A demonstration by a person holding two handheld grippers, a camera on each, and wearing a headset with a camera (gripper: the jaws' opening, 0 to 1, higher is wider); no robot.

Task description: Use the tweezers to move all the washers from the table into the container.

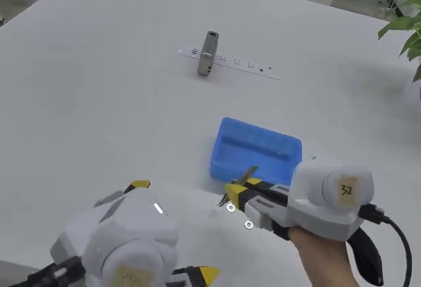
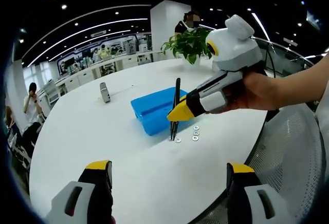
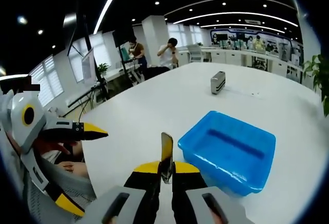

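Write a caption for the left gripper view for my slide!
Right claw holds tweezers tip-down at the washers beside the blue container on the white table.

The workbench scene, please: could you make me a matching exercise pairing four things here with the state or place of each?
1. tweezers
2. container
3. washers
4. left gripper

a. open, holding nothing
b. lying on the table by the tweezer tips
c. clamped in the right gripper
d. blue, open-topped, just beyond the washers

Pairs: 1-c, 2-d, 3-b, 4-a.
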